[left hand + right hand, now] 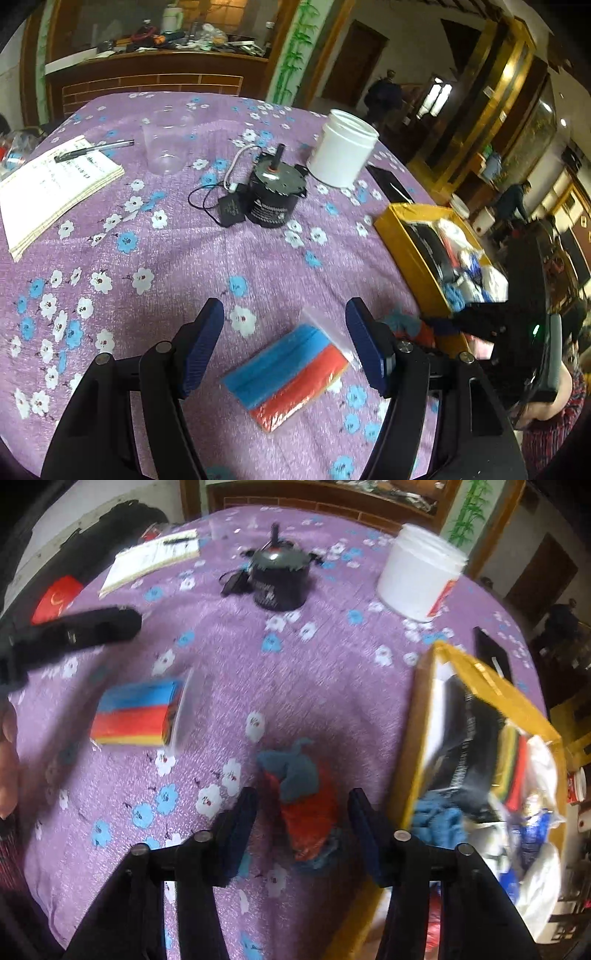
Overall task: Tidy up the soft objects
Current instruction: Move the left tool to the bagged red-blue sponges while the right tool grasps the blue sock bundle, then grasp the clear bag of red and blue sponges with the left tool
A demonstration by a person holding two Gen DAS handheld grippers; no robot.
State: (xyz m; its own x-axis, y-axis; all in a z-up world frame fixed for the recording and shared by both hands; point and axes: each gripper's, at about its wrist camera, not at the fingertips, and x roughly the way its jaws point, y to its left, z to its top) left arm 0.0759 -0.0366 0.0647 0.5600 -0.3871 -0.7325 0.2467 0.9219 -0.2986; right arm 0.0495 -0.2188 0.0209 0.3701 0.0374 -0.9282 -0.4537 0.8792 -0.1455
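Two wrist views low over one tablecloth (184, 251), both on the sponge pack (135, 712)

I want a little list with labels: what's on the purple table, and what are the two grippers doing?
table: purple flowered cloth
left hand-held gripper: open, above sponge pack
right hand-held gripper: open, around red-and-blue knit
box: yellow, at the right, already holds soft things
other stuff: white tub, black motor, clear cup, notebook with pen
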